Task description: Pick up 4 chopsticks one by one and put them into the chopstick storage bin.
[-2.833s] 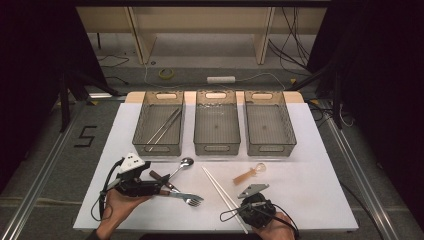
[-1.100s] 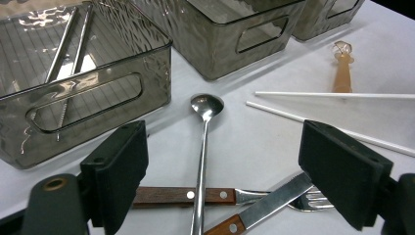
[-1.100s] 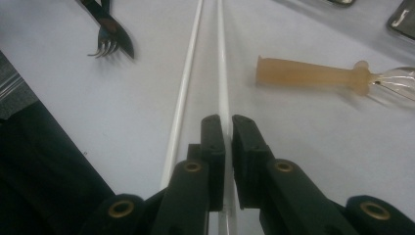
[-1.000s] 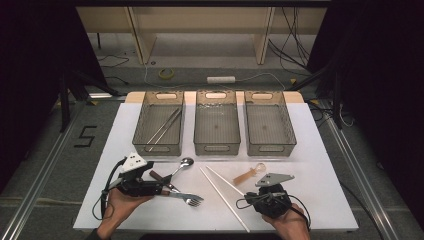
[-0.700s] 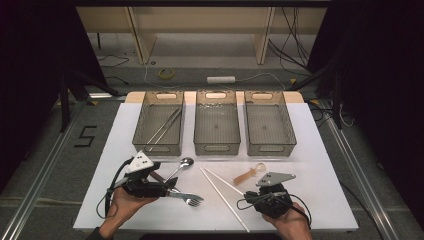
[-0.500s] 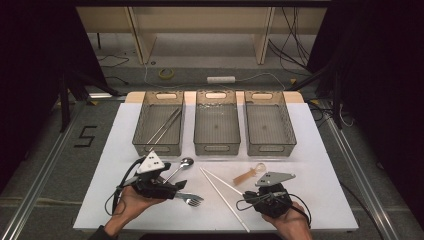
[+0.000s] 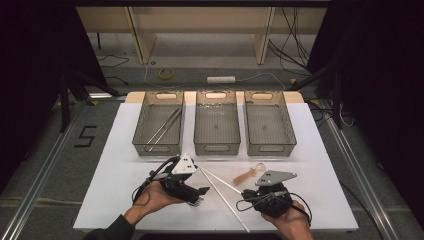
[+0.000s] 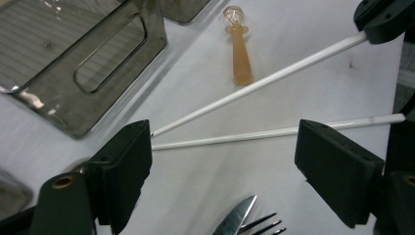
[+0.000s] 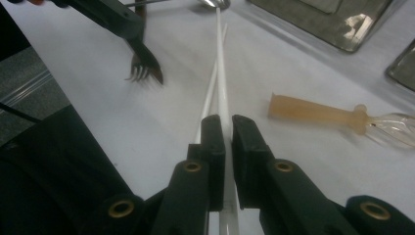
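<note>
Both hands lie low on the bench [image 7: 115,150]. The right tool [image 9: 228,128] is clenched on one of two white chopsticks [image 9: 219,73]; the left tool [image 8: 222,161] is released above them.

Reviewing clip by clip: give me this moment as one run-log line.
right gripper: shut on white chopstick | left gripper: open above table | fork: below it | left bin: two chopsticks inside

my left gripper [image 7: 200,191]: black jaws, grey three-cornered plate | my right gripper [image 9: 228,128]: black, brass-ringed screws, black cable | dark sleeve
</note>
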Demonstrator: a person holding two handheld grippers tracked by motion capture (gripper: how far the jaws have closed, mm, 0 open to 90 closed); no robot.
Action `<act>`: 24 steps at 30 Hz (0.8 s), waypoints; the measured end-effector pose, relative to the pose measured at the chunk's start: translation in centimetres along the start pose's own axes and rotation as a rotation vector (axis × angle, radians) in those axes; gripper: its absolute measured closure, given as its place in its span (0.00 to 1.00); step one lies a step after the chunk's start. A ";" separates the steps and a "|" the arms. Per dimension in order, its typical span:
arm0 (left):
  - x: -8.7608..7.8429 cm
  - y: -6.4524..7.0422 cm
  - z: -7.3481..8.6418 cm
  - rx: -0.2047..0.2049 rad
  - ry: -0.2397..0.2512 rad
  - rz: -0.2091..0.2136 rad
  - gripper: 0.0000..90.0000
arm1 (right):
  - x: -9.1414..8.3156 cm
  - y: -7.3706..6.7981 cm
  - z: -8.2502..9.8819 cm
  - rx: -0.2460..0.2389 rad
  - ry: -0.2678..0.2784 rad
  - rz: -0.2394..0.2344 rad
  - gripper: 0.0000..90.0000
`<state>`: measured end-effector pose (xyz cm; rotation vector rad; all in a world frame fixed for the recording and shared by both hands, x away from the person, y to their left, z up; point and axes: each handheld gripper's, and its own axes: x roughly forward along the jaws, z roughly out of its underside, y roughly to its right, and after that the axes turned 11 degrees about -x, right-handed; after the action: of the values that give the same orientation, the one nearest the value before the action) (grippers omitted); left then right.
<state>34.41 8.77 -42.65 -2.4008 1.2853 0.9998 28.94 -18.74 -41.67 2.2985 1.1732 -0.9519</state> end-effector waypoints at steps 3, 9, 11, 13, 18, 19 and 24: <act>0.5 0.4 -0.4 0.042 -0.033 0.022 0.24 | -0.1 -0.3 -0.3 -0.021 0.012 -0.011 0.94; 1.7 0.9 -0.4 0.113 -0.086 -0.001 0.24 | -0.1 -1.0 -0.8 -0.048 0.016 -0.034 0.94; 2.1 1.2 -0.4 0.141 -0.102 0.006 0.26 | -0.1 -1.3 -1.0 -0.061 0.018 -0.045 0.94; 2.3 1.4 -0.4 0.162 -0.115 0.009 0.27 | -0.1 -1.5 -1.2 -0.071 0.018 -0.054 0.94; 2.4 1.5 -0.5 0.185 -0.132 0.025 0.37 | 0.0 -2.0 -1.5 -0.088 0.020 -0.072 0.94; 2.4 1.5 -0.6 0.189 -0.139 0.035 0.39 | 0.1 -2.3 -1.6 -0.098 0.021 -0.081 0.94; 2.4 1.8 -0.4 0.229 -0.152 0.052 0.47 | 0.2 -2.7 -1.9 -0.114 0.021 -0.094 0.94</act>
<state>34.02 5.95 -43.79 -2.0902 1.3338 0.9707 27.55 -15.98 -40.59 2.1856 1.3198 -0.8712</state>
